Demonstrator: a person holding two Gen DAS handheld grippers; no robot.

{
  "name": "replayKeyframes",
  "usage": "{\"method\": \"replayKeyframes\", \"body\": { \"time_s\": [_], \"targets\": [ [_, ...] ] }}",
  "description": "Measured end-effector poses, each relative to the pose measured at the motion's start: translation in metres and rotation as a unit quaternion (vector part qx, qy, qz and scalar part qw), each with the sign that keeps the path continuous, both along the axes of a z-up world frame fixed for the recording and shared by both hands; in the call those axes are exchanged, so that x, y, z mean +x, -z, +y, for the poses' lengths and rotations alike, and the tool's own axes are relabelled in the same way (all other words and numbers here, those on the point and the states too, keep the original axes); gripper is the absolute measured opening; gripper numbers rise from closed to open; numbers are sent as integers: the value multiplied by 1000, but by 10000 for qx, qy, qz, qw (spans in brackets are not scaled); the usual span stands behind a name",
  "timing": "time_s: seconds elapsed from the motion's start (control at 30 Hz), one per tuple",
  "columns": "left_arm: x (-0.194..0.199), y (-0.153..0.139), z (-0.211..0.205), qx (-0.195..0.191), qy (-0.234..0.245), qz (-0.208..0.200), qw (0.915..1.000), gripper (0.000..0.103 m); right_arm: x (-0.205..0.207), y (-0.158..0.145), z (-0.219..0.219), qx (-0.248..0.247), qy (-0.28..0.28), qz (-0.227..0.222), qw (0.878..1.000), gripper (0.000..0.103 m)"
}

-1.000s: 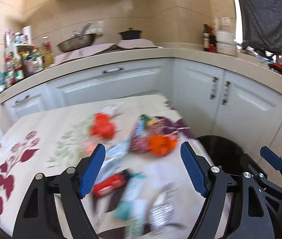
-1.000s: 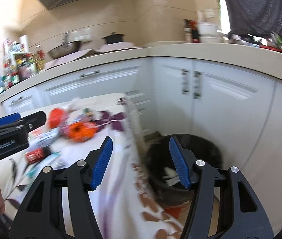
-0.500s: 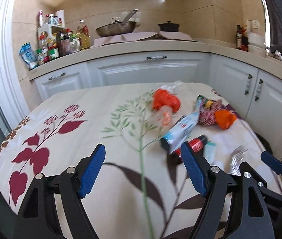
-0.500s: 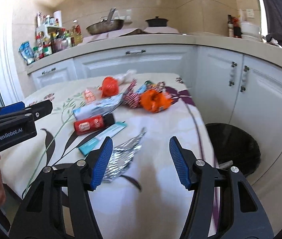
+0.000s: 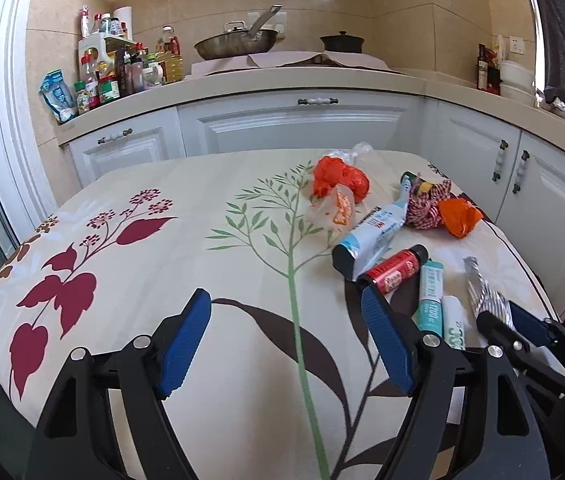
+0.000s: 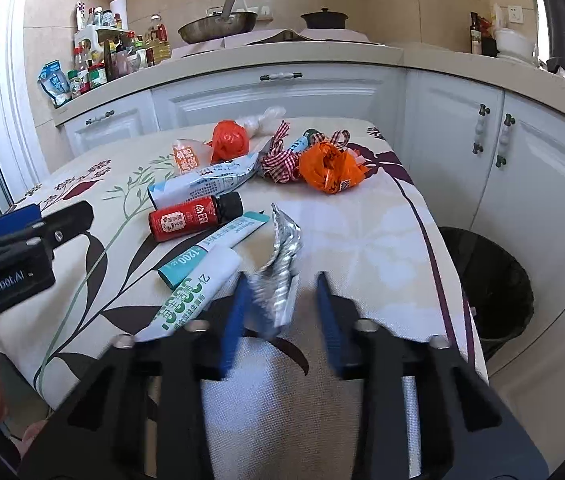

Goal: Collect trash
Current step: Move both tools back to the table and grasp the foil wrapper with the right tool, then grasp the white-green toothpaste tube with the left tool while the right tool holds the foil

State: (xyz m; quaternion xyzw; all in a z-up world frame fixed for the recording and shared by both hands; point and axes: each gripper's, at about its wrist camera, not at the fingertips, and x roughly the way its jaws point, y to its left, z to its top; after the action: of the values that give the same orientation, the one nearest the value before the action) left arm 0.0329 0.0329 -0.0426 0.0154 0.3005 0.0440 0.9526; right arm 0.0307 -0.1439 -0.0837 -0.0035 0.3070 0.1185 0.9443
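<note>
Trash lies on the flower-print tablecloth [image 5: 162, 264]: a crumpled silver foil wrapper [image 6: 282, 248] [image 5: 482, 288], a red bottle [image 6: 190, 218] [image 5: 394, 270], a teal stick pack [image 6: 210, 248], a white and green packet [image 6: 194, 292], a blue-white pouch [image 6: 206, 180], an orange bag [image 6: 328, 170] and a red bag [image 6: 229, 140]. My right gripper [image 6: 282, 280] is closing around the near end of the foil wrapper. The left pad touches it, and a gap shows at the right pad. My left gripper [image 5: 284, 300] stands open over bare cloth, left of the trash, holding nothing.
A black bin [image 6: 494, 280] stands on the floor beyond the table's right edge, in front of white cabinets [image 6: 502, 140]. A checked ribbon [image 6: 278, 160] lies among the bags. Bottles and a pan crowd the far counter [image 5: 282, 76]. A hand shows at the lower left of the right wrist view.
Both views swung left from the bin side to the table and sank a little. The right gripper came over the foil wrapper and its jaws narrowed. The left jaws kept their width.
</note>
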Motion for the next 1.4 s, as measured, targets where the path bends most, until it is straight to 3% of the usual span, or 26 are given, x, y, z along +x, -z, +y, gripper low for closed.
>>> {"method": "replayKeyframes", "body": {
  "time_s": [0.37, 0.57, 0.63, 0.8, 1.03, 1.13, 1.17, 1.4],
  "targets": [
    [-5, -1, -25, -92, 325, -32, 9994, 75, -6, -4, -13, 33, 46, -114, 9999, 17],
    [-5, 6, -42, -142, 532, 144, 9984, 75, -10, -5, -25, 54, 118, -125, 9998, 17],
    [-5, 7, -44, -104, 529, 162, 9984, 75, -10, -3, -30, 161, 156, -84, 9997, 19],
    [-8, 6, -47, -41, 489, 124, 9987, 75, -11, -2, -33, 275, 167, -93, 9994, 42],
    [-9, 8, -45, -29, 441, 161, 9989, 75, -7, -6, -36, 292, 254, -165, 9991, 44],
    [-11, 9, -44, -43, 449, 176, 9988, 75, -2, -2, -37, 239, 215, -47, 9995, 32],
    [-11, 9, -44, -48, 458, 174, 9988, 75, -1, -1, -36, 217, 191, -21, 9996, 22],
    [-14, 12, -51, -81, 567, 187, 9982, 75, -6, -4, -39, 181, 183, -125, 9996, 17]
  ]
}}
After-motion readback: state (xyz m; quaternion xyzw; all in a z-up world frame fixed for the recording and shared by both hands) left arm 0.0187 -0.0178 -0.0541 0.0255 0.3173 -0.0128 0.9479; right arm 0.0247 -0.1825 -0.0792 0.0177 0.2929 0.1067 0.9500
